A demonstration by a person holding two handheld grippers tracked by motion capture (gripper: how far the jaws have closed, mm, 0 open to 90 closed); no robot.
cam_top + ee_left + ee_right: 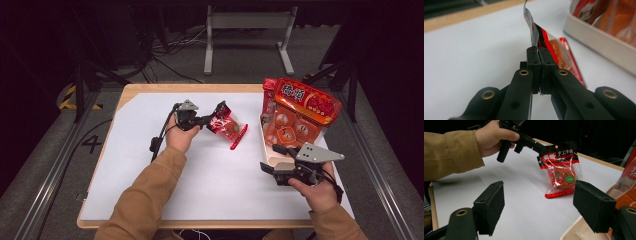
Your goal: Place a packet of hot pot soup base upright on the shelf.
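The left gripper's (204,120) fingers (534,62) are pressed together on the top edge of a small red snack packet (227,127), whose lower end rests on the white tabletop (150,165), left of the tray (266,150) stuffed with larger orange snack bags (300,112). This looks like the pick-up step; next the packet probably needs lifting clear and carrying toward the tray. The left hand (180,135) reaches forward with the gripper level. The right gripper (270,160) waits beside the tray, its fingers (491,205) spread wide and empty.

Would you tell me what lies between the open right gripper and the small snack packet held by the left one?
Nothing: in the right gripper view, bare white table separates the right gripper from the snack packet.
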